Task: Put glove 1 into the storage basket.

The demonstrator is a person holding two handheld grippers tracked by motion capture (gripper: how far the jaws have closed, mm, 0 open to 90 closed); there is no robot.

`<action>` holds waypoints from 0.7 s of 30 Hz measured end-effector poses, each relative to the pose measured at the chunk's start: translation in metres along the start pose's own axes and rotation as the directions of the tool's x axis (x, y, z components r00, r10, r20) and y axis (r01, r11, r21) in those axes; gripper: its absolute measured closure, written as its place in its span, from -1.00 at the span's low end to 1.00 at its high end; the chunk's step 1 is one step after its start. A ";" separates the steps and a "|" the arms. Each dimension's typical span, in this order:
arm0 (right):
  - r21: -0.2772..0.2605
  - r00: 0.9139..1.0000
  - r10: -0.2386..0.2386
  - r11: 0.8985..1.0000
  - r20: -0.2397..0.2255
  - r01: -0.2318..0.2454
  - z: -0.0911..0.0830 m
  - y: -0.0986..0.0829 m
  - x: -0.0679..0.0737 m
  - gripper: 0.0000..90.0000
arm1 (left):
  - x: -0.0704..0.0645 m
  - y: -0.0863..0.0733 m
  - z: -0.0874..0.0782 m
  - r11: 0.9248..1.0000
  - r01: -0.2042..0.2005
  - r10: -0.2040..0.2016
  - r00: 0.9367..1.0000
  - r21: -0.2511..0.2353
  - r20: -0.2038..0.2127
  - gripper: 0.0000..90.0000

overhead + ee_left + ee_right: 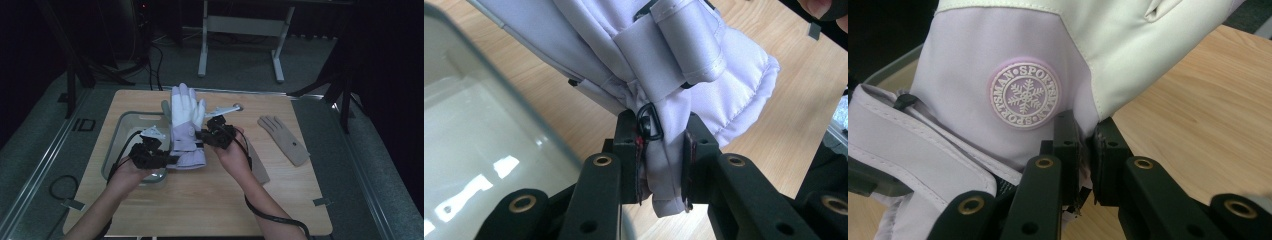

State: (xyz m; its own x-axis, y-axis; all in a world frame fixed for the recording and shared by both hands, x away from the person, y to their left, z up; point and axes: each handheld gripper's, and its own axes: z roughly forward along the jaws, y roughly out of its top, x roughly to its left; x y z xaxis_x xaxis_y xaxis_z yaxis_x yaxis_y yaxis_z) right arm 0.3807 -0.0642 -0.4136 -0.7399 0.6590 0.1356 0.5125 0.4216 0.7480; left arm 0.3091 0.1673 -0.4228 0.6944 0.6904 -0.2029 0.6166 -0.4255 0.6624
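glove: white and lilac ski glove (186,127), held up between both grippers over the middle of the worktop (210,200), fingertips pointing away from the person, cuff end nearest them
left gripper: left gripper (167,160) is clamped on a bunched fold of the cuff fabric; in the left gripper view the cloth sits squeezed between the fingers (626,150), with a little black D-ring (650,122) right at the edge of one pad
right gripper: right gripper (201,135) pinches the glove's side seam just below the round snowflake badge (1024,95); fingers (1067,145) nearly shut with only a thin bit of fabric between them
bin: clear bin (120,135) sits just left of the glove, its rim close under the left gripper
other glove: tan glove (284,140) lies flat on the right part of the worktop, well apart from the held one
room: bare wood in front of the hands and between the two gloves; far edge of the worktop is just beyond the glove's fingertips
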 end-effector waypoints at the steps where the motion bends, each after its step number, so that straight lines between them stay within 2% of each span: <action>1: 0.000 1.000 -0.001 1.000 -0.003 0.001 0.003 0.002 0.002 0.85 | 0.003 -0.002 -0.003 1.000 0.005 -0.005 1.000 -0.001 -0.002 0.65; 6: -0.001 1.000 -0.004 1.000 -0.026 0.004 0.016 0.013 0.017 0.85 | 0.015 -0.012 -0.019 1.000 0.014 -0.014 1.000 0.000 -0.019 0.65; 13: -0.001 0.997 -0.033 0.999 -0.064 0.033 0.040 0.030 0.042 0.85 | 0.035 -0.032 -0.044 0.999 0.035 -0.034 0.998 0.002 -0.044 0.65; 21: 0.025 0.995 -0.046 0.998 -0.094 0.049 0.071 0.044 0.062 0.85 | 0.059 -0.052 -0.058 0.997 0.077 -0.077 0.996 0.006 -0.056 0.65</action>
State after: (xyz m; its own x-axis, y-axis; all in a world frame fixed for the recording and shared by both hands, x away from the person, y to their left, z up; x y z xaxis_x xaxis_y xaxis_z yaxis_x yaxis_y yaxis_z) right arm 0.3883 0.0397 -0.4186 -0.8004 0.5774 0.1609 0.4863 0.4686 0.7375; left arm 0.2960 0.2641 -0.4273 0.6234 0.7524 -0.2127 0.6707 -0.3748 0.6401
